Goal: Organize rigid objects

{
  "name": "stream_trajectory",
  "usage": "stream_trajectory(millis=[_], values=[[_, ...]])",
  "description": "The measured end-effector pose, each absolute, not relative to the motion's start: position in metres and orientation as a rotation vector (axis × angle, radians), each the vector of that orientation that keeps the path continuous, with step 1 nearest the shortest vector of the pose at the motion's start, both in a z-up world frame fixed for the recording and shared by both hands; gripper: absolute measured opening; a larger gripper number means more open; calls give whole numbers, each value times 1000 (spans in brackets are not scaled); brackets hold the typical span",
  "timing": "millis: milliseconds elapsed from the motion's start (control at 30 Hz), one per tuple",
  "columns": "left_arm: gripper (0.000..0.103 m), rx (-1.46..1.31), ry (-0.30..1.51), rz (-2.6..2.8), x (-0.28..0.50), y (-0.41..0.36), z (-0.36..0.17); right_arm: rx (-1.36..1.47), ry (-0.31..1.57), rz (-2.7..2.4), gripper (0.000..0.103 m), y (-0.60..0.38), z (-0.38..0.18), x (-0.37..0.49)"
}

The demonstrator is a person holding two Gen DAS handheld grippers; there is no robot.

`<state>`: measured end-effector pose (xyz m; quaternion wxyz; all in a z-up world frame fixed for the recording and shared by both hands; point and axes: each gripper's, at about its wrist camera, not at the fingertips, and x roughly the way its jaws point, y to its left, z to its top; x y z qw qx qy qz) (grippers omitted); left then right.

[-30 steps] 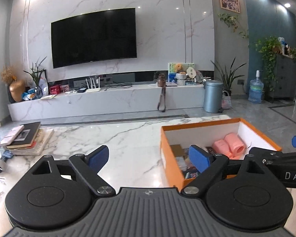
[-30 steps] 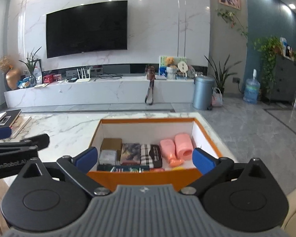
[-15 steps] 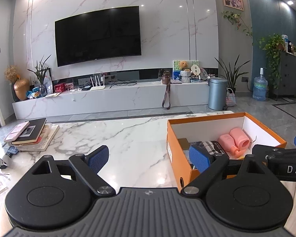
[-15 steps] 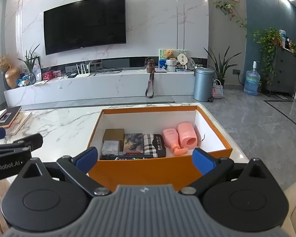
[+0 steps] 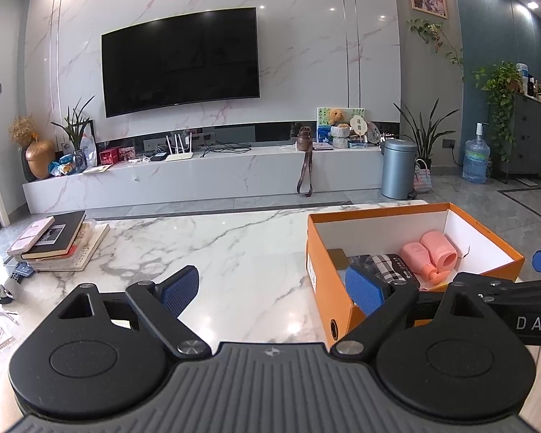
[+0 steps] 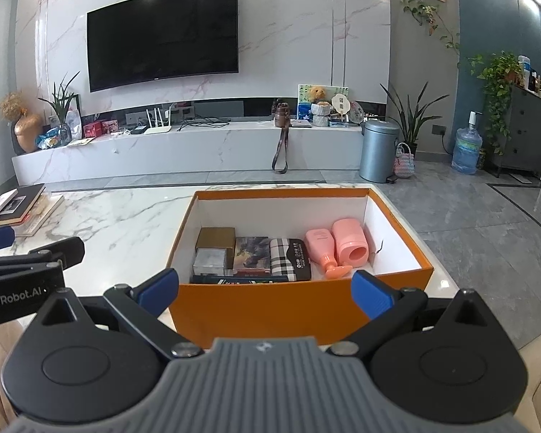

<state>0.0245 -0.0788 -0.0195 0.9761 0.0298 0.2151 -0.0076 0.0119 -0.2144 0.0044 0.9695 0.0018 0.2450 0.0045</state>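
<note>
An orange cardboard box with a white inside stands on the marble table. It holds a pink bottle, a pink cup on its side, a checked case, a picture box, a gold box and a silver box. My right gripper is open just in front of the box's near wall, empty. In the left wrist view the box lies to the right; my left gripper is open over bare table, its right pad by the box's corner.
A stack of books lies at the table's far left, with small clutter near the left edge. Beyond the table are a low TV bench, a grey bin and a water jug on the tiled floor.
Both grippers have drawn back and risen from the box; it now sits farther off and its contents show more fully. Both stay open and empty.
</note>
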Motion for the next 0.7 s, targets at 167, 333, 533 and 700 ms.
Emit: stream_trajectory(millis=[167,333,533,700], values=[[103,56,435,-14,24,-78,-20,-1,494,12,101,-213,5,12],[103,50,430,-17,23,-78,-19,-2,496,13,101,-212,4,12],[103,48,429,-18,23,-78,-19,-5,501,18,101,-210,4,12],[103,45,428,-19,22,-78,-18,-6,506,21,101,-209,3,13]])
